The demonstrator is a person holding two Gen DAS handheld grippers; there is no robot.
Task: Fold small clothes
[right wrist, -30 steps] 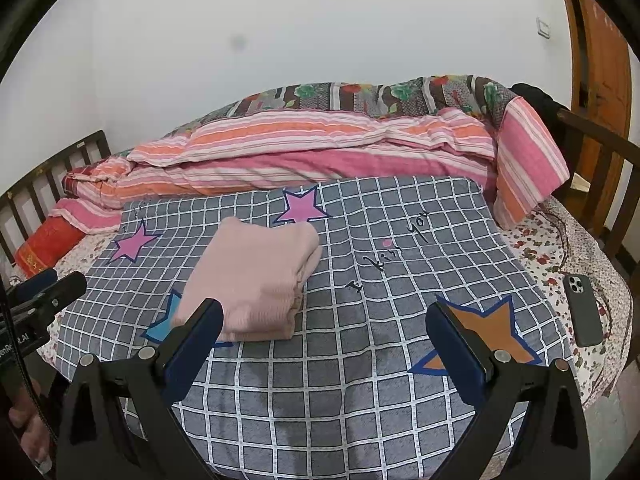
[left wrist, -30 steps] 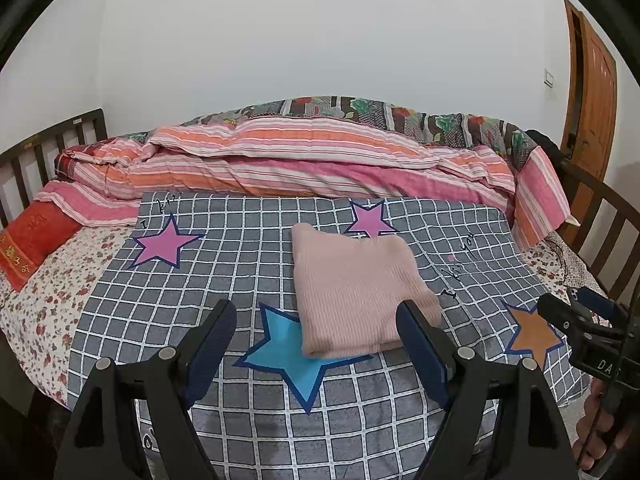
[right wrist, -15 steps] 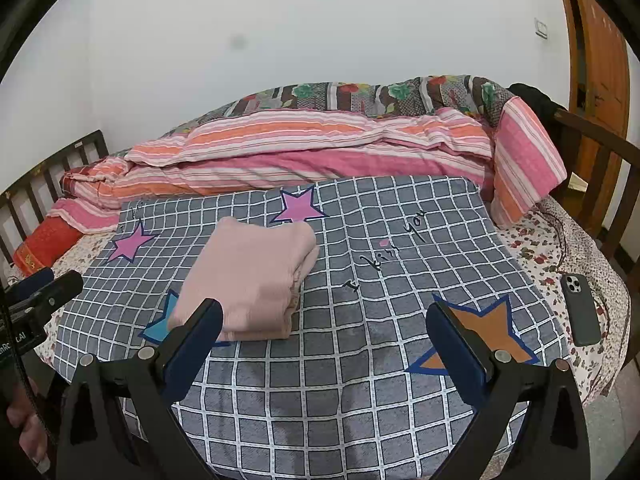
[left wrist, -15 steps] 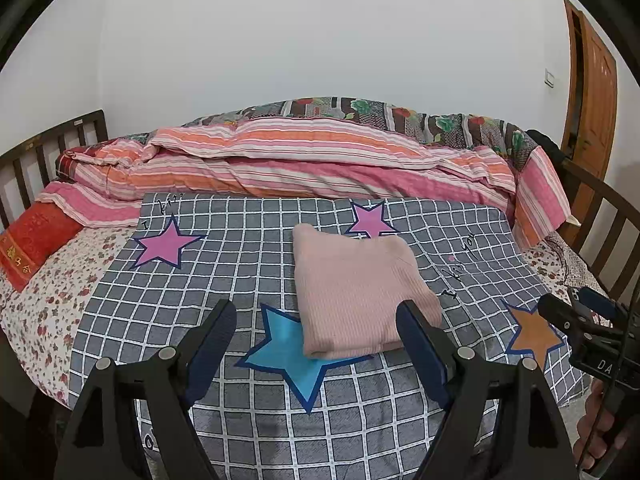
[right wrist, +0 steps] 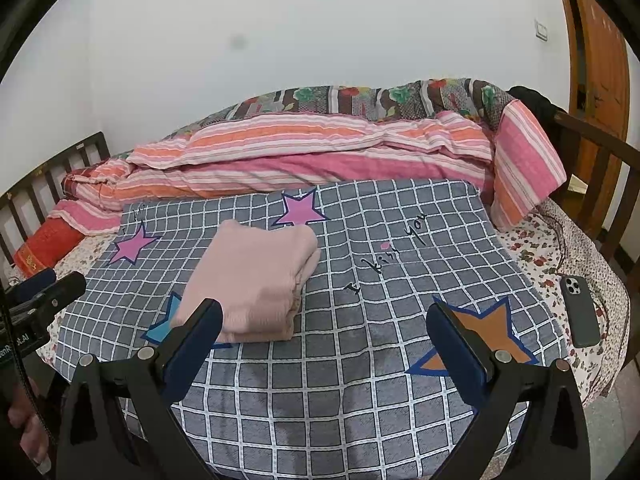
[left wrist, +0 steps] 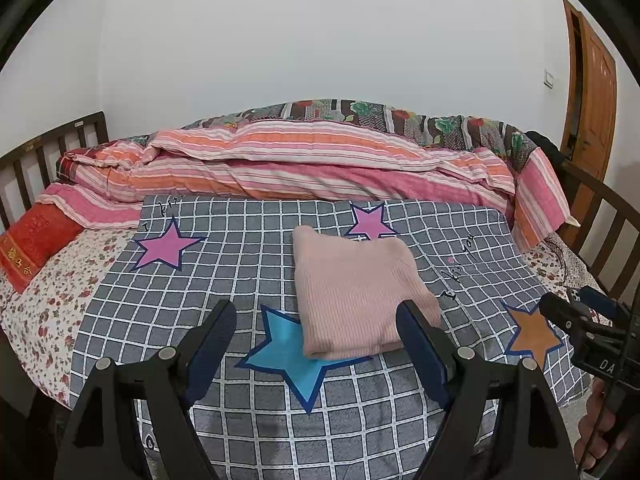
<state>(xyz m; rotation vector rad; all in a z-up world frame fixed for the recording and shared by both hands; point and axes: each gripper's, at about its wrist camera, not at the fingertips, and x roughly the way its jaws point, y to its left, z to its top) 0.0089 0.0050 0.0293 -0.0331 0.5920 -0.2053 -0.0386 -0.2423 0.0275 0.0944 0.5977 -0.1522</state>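
A pink knit garment (left wrist: pixel 356 292) lies folded into a neat rectangle on the grey checked sheet (left wrist: pixel 240 264) with stars; it also shows in the right wrist view (right wrist: pixel 256 280). My left gripper (left wrist: pixel 316 320) is open and empty, held back above the near edge of the bed, its fingers framing the garment's near end. My right gripper (right wrist: pixel 324 316) is open and empty, off to the right of the garment (right wrist: pixel 256 280). Each gripper shows at the edge of the other's view: the right gripper (left wrist: pixel 580 320), the left gripper (right wrist: pixel 44 292).
A rolled striped pink and orange quilt (left wrist: pixel 300 168) lies along the back of the bed. A red pillow (left wrist: pixel 32 244) sits at the left. A dark phone (right wrist: pixel 580 312) lies on the floral sheet at the right. Wooden bed rails (right wrist: pixel 600 168) and a door (right wrist: pixel 596 52) stand at the right.
Both grippers have drifted slightly back and up from the bed. The folded garment has not moved.
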